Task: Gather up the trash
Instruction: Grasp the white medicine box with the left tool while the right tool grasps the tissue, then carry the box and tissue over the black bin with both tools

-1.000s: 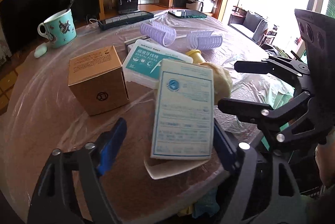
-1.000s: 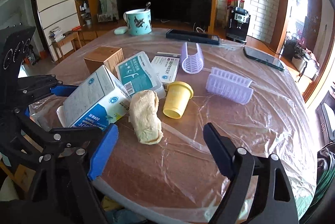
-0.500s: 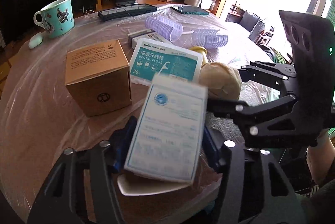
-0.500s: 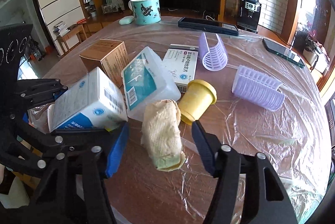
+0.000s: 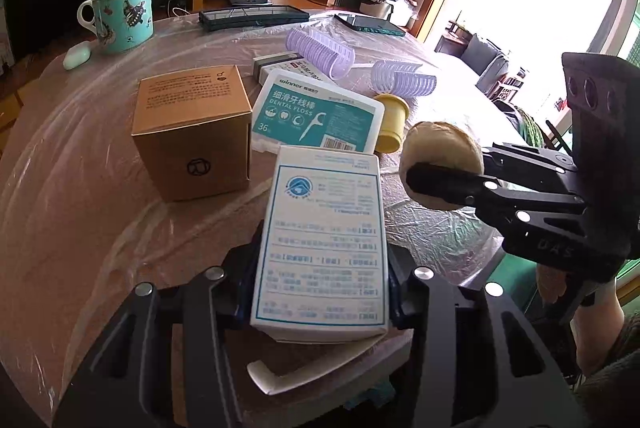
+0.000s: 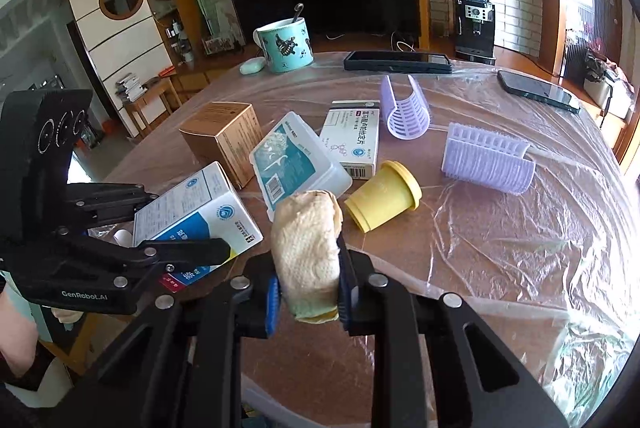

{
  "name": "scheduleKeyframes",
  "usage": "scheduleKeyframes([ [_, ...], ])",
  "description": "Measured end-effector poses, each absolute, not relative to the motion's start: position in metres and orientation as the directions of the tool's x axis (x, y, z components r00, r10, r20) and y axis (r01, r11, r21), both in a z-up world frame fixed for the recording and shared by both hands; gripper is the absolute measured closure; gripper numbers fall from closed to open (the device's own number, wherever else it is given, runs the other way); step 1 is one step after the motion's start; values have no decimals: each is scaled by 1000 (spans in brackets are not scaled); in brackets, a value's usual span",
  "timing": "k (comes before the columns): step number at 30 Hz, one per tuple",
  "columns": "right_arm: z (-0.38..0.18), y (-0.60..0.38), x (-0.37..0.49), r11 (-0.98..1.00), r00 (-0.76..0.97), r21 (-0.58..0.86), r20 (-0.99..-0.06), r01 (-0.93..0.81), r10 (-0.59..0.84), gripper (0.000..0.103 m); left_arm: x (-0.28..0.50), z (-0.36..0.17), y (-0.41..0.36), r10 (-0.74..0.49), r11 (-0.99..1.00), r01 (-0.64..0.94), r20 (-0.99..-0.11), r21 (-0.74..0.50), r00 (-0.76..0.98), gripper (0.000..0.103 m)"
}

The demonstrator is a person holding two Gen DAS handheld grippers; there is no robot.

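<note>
Left tool (image 5: 322,282), lower centre of the left wrist view, is clamped on the white-and-blue carton (image 5: 322,248), pads across its narrow sides so the printed face stays up. It hangs over the near edge of the surface (image 5: 80,187), likely ready to carry off. Right tool (image 6: 306,292), lower centre of the right wrist view, pinches the crumpled paper wad (image 6: 308,244) at mid-length, squashing it for grip. Yellow cup (image 6: 382,201) lies tipped just right of it, not yet collected.

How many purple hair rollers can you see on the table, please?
2: one hair roller stands open-side up behind the medicine box; the other lies right of the yellow cup.
</note>
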State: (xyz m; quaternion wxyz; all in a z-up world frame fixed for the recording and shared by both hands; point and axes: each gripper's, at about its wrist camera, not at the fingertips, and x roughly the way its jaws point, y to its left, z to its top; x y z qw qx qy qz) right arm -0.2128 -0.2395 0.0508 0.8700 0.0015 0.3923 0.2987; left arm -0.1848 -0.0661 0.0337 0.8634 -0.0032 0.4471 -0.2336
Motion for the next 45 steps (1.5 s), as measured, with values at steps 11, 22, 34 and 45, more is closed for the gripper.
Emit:
scheduleKeyframes([
  [11, 59, -256, -223, 826, 535, 264, -656, -498, 532, 80, -200, 40, -73, -380, 902, 389, -767, -185, 516, 54],
  [22, 70, -269, -242, 818, 551, 287, -624, -498, 555, 80, -219, 57, -72, -386, 901, 396, -741, -176, 549, 54],
  [34, 82, -279, -268, 812, 571, 276, -597, -514, 564, 80, -243, 75, -74, -411, 889, 423, -714, -176, 567, 54],
  [45, 77, -282, -292, 797, 534, 285, -617, -532, 577, 80, -273, 71, -78, -411, 882, 442, -726, -163, 551, 54],
])
